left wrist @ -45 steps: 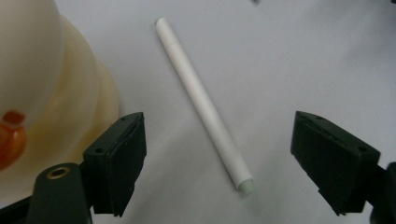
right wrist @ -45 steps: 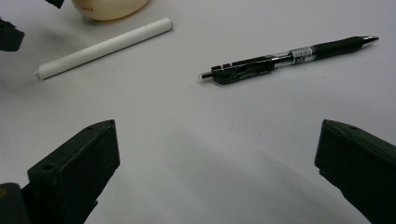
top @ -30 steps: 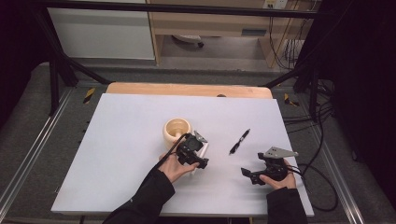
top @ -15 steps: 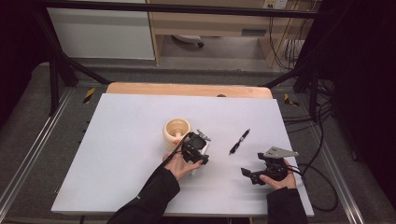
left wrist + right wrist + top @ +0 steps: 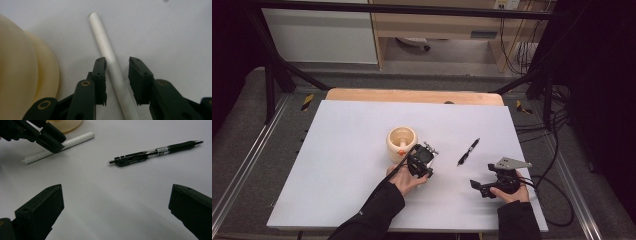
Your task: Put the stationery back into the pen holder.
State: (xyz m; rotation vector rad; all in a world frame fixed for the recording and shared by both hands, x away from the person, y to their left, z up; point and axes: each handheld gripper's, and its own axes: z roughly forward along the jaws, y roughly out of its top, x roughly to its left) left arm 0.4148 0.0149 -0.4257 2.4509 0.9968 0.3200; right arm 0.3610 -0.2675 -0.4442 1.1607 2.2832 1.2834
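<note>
A white pen (image 5: 110, 62) lies on the table beside a cream cup (image 5: 401, 142). My left gripper (image 5: 117, 61) points down over it with a jaw on each side. Its jaws have just been closing. The pen lies close against one pad, and a gap remains at the other, so the gripper is open. In the right gripper view, the left gripper (image 5: 50, 141) stands over the white pen (image 5: 60, 147). My right gripper (image 5: 116, 195) is wide open and holds nothing. A black pen (image 5: 155, 152) lies ahead of it. In the high view the right gripper (image 5: 478, 188) rests near the table's front right.
The white tabletop (image 5: 337, 165) has free room to the left and at the back. The black pen (image 5: 468, 151) lies between the two hands. Cables (image 5: 552, 195) trail off the table's right edge. A wooden board edge (image 5: 412, 95) runs along the back.
The left gripper's jaws look narrower than a second ago, and that hand has shifted only slightly beside the cup. The right hand has kept still.
</note>
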